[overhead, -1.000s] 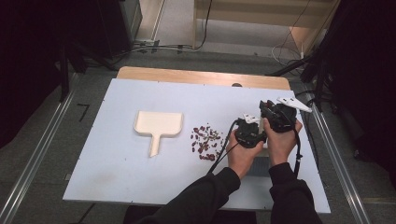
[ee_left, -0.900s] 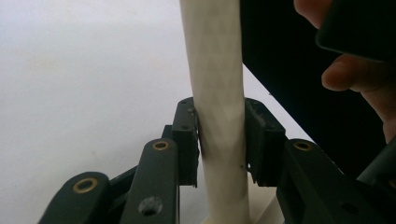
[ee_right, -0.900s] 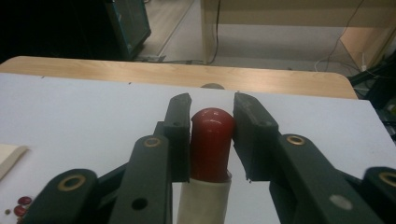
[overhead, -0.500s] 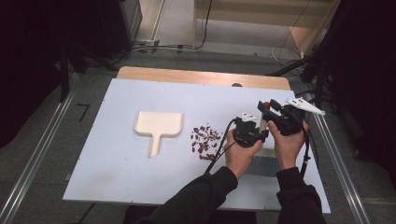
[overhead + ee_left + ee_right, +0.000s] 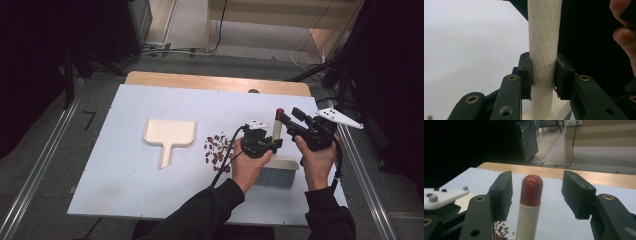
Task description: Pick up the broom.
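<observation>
Left tongs point(image 5: 274, 144): pinching the cream handle point(image 5: 543, 45) of a hand brush point(image 5: 278, 169); in the left gripper view both black pads point(image 5: 525, 72) press flat against the shaft, one on each side, low on the handle just above where it joins the brush head.
Right tongs point(image 5: 536, 192): spread wide; in the right gripper view the red cap point(image 5: 531, 186) of the handle stands between the two jaws, touching neither.
Hand brush: stands on the white tabletop point(image 5: 125, 190) at its right side, bristles down, handle rising roughly upright and tipped with the dark red cap point(image 5: 279, 112); grey bristles show below the cream head in the high view.
Hands: the person's left hand point(image 5: 247, 162) grips the left tool just left of the brush; the right hand point(image 5: 314, 157) holds the right tool just right of it, with a grey three-cornered plate point(image 5: 339, 118) on top.
Beans point(image 5: 216, 148): a loose scatter of small dark red pieces on the tabletop, just left of the left hand.
Dustpan point(image 5: 168, 135): cream, lying flat, handle pointing toward the person; left of the beans and apart from them.
Tabletop edge: a wooden strip point(image 5: 215, 82) runs along the far side.
</observation>
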A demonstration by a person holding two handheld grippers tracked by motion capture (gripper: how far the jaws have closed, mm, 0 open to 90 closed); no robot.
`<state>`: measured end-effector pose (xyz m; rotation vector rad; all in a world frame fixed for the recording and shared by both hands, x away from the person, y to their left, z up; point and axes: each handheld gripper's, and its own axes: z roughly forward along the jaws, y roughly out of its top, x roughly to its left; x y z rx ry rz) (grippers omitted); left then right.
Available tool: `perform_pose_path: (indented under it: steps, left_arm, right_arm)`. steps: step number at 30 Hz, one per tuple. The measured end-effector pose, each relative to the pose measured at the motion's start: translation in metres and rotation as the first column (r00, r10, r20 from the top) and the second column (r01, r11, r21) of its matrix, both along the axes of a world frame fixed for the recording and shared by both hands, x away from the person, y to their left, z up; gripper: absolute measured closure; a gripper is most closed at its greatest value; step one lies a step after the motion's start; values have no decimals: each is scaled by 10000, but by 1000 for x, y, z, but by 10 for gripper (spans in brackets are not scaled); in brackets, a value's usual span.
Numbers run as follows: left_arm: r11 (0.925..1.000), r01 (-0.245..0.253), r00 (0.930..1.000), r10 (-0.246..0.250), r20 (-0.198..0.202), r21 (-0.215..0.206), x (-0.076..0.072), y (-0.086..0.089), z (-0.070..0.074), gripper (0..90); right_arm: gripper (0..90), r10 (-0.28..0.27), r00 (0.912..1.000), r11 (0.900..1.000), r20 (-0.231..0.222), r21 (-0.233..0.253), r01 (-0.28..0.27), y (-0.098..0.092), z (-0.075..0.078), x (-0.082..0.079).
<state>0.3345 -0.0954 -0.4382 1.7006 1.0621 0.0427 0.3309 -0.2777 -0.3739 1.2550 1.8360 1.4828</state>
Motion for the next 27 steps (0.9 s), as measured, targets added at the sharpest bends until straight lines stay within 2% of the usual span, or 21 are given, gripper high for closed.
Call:
perform_pose_path:
  steps: [9,10,15,20,23,25,26,27]
  left_arm:
    - [9998,-187,9998,187,69,-53,3,39,16,720]
    - [9998,-187,9998,187,69,-53,3,39,16,720]
    - [9991,-412,9990,413,189,-88,5,63,27,720]
    - [9987,-503,9985,504,229,-45,7,72,29,720]
    - [9983,-582,9980,582,241,2,8,78,28,720]
    - [9984,-568,9981,567,235,20,9,80,28,720]
    - [9981,-608,9979,608,202,-2,10,83,27,720]
    - [9982,-607,9980,607,172,-19,11,85,26,720]
  right_arm:
    - [345,670,9977,9973,79,282,-672,-5,-4,-3]
    - [339,712,9974,9971,74,276,-714,-5,-6,-3]
    - [337,1082,9940,9937,-182,331,-1075,-2,-14,1]
    - [336,1543,9876,9879,-290,205,-1538,4,-20,3]
    - [335,1900,9807,9818,-458,167,-1894,9,-26,4]
    - [335,1961,9795,9806,-467,138,-1957,10,-28,5]
    - [335,2204,9737,9754,-587,161,-2198,11,-31,6]
    - [335,2264,9723,9740,-583,139,-2260,11,-32,6]
